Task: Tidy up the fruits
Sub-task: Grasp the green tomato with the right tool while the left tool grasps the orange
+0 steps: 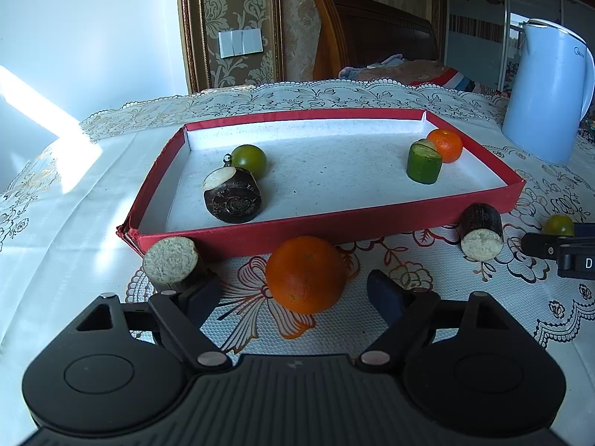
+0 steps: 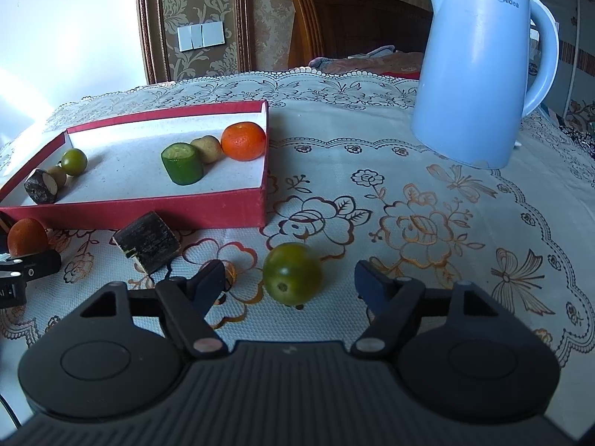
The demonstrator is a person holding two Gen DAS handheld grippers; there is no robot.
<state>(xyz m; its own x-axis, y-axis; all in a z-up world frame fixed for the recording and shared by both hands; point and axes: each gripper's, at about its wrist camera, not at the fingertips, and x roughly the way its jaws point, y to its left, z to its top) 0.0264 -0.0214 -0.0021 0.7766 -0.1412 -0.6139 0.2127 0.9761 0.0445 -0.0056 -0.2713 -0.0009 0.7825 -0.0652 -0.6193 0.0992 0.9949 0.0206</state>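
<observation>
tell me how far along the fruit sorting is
Partly done. The red tray already holds a green tomato, a dark cut piece, a green cut piece, a yellowish fruit and a small orange. In hand: nothing is gripped yet; the left gripper brackets the big orange, the right gripper a second tomato. Two dark chunks are still outside.

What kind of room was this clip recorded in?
Most likely a bedroom at home: a wooden headboard with rumpled bedding stands behind the table, the walls carry damask wallpaper, and an electric kettle sits on the lace tablecloth.
</observation>
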